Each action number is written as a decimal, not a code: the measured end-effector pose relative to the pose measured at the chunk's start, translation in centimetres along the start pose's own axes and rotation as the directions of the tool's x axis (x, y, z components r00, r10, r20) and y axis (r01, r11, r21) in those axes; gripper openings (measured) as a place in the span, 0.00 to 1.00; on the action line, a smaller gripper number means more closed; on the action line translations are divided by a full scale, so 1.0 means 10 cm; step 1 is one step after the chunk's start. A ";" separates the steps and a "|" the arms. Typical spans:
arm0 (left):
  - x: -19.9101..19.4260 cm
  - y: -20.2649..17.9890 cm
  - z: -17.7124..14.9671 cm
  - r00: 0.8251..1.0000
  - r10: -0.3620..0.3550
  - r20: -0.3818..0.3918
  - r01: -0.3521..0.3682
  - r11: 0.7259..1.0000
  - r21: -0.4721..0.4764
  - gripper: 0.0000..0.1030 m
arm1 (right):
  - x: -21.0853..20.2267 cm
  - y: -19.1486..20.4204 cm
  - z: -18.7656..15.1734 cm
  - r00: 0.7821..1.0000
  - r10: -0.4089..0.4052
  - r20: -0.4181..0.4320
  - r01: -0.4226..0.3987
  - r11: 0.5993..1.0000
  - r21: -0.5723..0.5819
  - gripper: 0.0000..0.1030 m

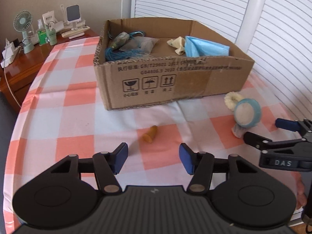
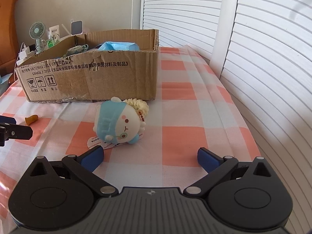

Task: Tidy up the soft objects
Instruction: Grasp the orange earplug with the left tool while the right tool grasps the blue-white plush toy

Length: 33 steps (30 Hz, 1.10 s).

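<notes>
Black, blue-padded, both grippers tilt down over the desk: the left gripper [image 1: 153,158] has its jaws apart and empty just short of one small orange piece [image 1: 150,134]; the right gripper [image 2: 150,159] has its jaws wide apart before one plush toy [image 2: 119,124] and one cream scrunchie [image 2: 137,105]. One cardboard box [image 1: 167,81] holding soft items sits toward the far edge. Checked pink-and-white cloth [image 1: 64,105]; white louvred doors behind.

a lived-in home room: a table under an orange-and-white checked cloth [image 1: 64,101], white louvered shutters [image 1: 195,2] behind it, and left of it a wooden side cabinet [image 1: 21,72] holding a small green desk fan [image 1: 22,22].
</notes>
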<state>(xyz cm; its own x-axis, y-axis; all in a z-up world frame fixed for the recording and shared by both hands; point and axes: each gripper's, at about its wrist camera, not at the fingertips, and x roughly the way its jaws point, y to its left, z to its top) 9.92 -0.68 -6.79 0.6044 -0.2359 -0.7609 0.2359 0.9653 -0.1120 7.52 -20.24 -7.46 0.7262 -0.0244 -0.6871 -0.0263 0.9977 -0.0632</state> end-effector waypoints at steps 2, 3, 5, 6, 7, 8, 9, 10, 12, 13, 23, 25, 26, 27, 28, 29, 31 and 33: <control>0.03 -0.04 0.00 1.000 -0.014 -0.001 0.014 1.000 0.007 0.55 | 0.00 0.00 0.00 1.000 -0.001 0.003 0.001 1.000 0.001 1.00; 0.05 -0.06 0.01 1.000 -0.012 0.004 0.012 1.000 0.013 0.55 | 0.00 0.00 -0.01 1.000 -0.002 0.004 0.002 1.000 0.001 1.00; 0.09 -0.07 0.05 1.000 -0.022 0.008 0.022 1.000 0.013 0.55 | -0.01 0.00 -0.01 1.000 -0.004 0.006 0.004 1.000 0.002 1.00; 0.11 -0.06 0.07 0.999 -0.034 0.009 0.034 0.999 0.004 0.55 | -0.01 0.00 -0.01 1.000 -0.005 0.006 0.005 1.000 0.003 1.00; 0.12 -0.05 0.09 0.999 -0.052 0.010 0.052 0.999 -0.003 0.55 | -0.01 0.01 -0.02 1.000 -0.005 0.007 0.005 1.000 0.002 1.00; 0.13 -0.04 0.11 0.997 -0.072 0.011 0.072 0.997 -0.013 0.55 | -0.01 0.01 -0.02 1.000 -0.004 0.007 0.004 1.000 0.001 1.00; 0.14 -0.03 0.13 0.997 -0.082 0.014 0.082 0.996 -0.024 0.55 | -0.01 0.01 -0.02 1.000 -0.002 0.006 0.002 1.000 0.001 1.00; 0.16 -0.03 0.14 0.996 -0.090 0.015 0.090 0.995 -0.030 0.55 | -0.01 0.00 -0.02 1.000 -0.001 0.006 0.001 1.000 0.001 1.00; 0.19 -0.04 0.18 0.995 -0.094 0.020 0.094 0.995 -0.027 0.56 | -0.01 0.00 -0.02 1.000 -0.001 0.006 0.001 1.000 0.001 1.00; 0.21 -0.05 0.19 0.996 -0.086 0.024 0.087 0.996 -0.021 0.56 | -0.01 0.00 -0.02 1.000 -0.001 0.006 0.001 1.000 0.001 1.00; 0.24 -0.16 0.14 0.997 0.015 0.075 -0.019 0.998 0.058 0.31 | -0.02 0.00 -0.02 1.000 0.001 0.009 -0.001 1.000 -0.003 1.00; 0.23 -0.16 0.12 0.996 0.032 0.084 -0.037 0.997 0.064 0.23 | -0.02 0.00 -0.02 1.000 0.000 0.008 0.000 1.000 -0.004 1.00; 0.22 -0.15 0.12 0.996 0.031 0.086 -0.037 0.997 0.061 0.22 | -0.02 0.00 -0.02 1.000 -0.001 0.006 0.001 1.000 -0.004 1.00; 0.22 -0.14 0.12 0.996 0.031 0.087 -0.036 0.998 0.059 0.21 | -0.02 0.01 -0.01 1.000 -0.002 0.005 0.002 1.000 -0.007 1.00; 0.21 -0.13 0.12 0.996 0.030 0.088 -0.035 0.998 0.059 0.20 | -0.02 0.02 -0.01 1.000 0.003 0.004 -0.003 1.000 -0.010 1.00; 0.21 -0.13 0.12 0.996 0.027 0.088 -0.032 0.998 0.059 0.20 | -0.03 0.02 0.00 1.000 0.013 0.006 -0.013 1.000 -0.013 1.00; 0.22 -0.12 0.12 0.996 0.023 0.088 -0.028 0.998 0.055 0.20 | -0.07 0.04 0.01 0.999 0.037 0.030 -0.036 0.999 -0.018 1.00; 0.22 -0.12 0.12 0.996 0.023 0.090 -0.028 0.998 0.057 0.20 | -0.10 0.08 0.04 0.997 0.056 0.054 -0.054 0.998 -0.036 0.98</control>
<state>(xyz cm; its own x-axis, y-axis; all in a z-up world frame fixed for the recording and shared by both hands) 11.88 -2.50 -7.54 0.6754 -0.2229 -0.7029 0.2620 0.9636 -0.0539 7.07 -19.39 -6.50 0.7595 0.0348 -0.6496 -0.0899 0.9946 -0.0519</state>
